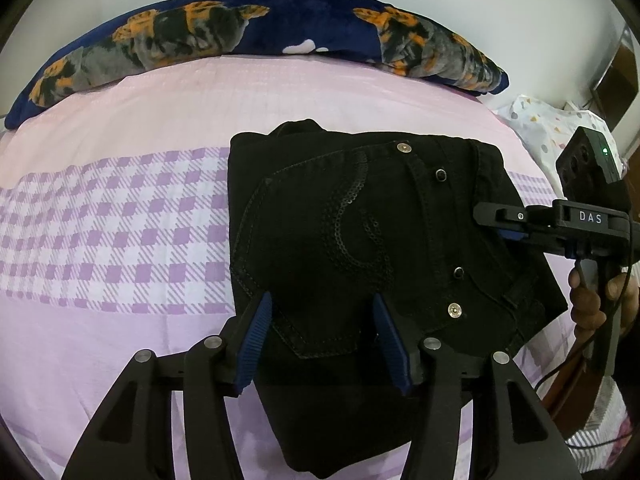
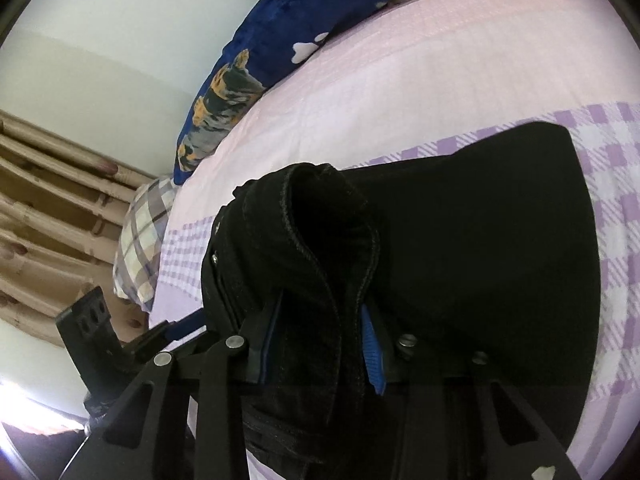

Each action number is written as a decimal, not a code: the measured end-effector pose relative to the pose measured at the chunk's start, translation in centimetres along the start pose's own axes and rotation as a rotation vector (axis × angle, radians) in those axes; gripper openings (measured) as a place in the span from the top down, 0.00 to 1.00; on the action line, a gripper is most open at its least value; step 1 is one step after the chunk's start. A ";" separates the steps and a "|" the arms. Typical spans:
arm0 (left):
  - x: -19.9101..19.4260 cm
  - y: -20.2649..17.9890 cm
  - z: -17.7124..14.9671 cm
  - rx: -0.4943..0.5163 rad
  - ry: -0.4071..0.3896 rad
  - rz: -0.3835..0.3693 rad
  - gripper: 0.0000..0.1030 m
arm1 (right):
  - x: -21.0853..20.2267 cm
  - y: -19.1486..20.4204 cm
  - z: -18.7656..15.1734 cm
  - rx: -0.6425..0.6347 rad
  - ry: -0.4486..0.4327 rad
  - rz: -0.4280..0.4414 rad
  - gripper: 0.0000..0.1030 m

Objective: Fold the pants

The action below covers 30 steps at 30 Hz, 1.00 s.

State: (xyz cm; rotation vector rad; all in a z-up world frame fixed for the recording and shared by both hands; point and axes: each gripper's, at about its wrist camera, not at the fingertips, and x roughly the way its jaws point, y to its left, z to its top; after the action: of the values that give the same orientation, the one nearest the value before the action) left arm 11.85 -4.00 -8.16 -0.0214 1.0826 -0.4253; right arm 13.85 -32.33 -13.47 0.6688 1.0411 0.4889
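The black pants (image 1: 360,240) lie folded into a compact stack on the bed (image 1: 120,208), on the purple-and-white checked band of the pink bedsheet, with a back pocket trimmed in sequins facing up and metal rivets along the seams.

The left hand-held gripper (image 1: 320,340) has its blue-padded fingers (image 1: 256,344) spread wide on either side of the near edge of the pants, over the pocket; whether the pads actually press the cloth cannot be told.

In the left wrist view, the right hand-held gripper (image 1: 508,224) reaches in from the right side with its jaws nearly together over the edge of the stack. White letters on its black body read "DAS", and a green light glows on the black block above it. The person's hand (image 1: 592,300) grips its handle.

In the right wrist view, the right hand-held gripper (image 2: 320,344) is clamped on a thick fold of the pants (image 2: 460,260), the hemmed denim bunched between its blue pads (image 2: 372,348).

A dark blue blanket (image 1: 280,28) with orange and grey dog prints lies along the far side of the bed. A plaid pillow (image 2: 140,236) sits at the edge of the bed, near beige curtains (image 2: 48,216).
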 end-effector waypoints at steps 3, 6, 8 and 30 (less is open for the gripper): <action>0.1 0.0 0.0 -0.002 -0.003 -0.002 0.46 | 0.1 0.2 -0.1 0.009 -0.010 -0.017 0.67; 0.2 0.1 0.0 -0.001 -0.007 -0.003 0.44 | 0.0 0.6 -0.1 0.023 -0.021 -0.048 0.67; 0.1 0.1 0.0 -0.003 -0.009 -0.004 0.44 | -0.1 1.5 -0.3 0.006 -0.036 -0.083 0.71; -3.0 3.7 -0.7 -0.167 -0.054 -0.002 0.44 | -5.5 8.2 -0.8 0.047 -0.137 -0.041 0.91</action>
State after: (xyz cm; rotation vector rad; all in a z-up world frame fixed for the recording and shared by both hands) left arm 11.29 0.55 -6.79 -0.1804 1.0626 -0.3333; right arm 10.31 -29.98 -4.51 0.7119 0.9374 0.3789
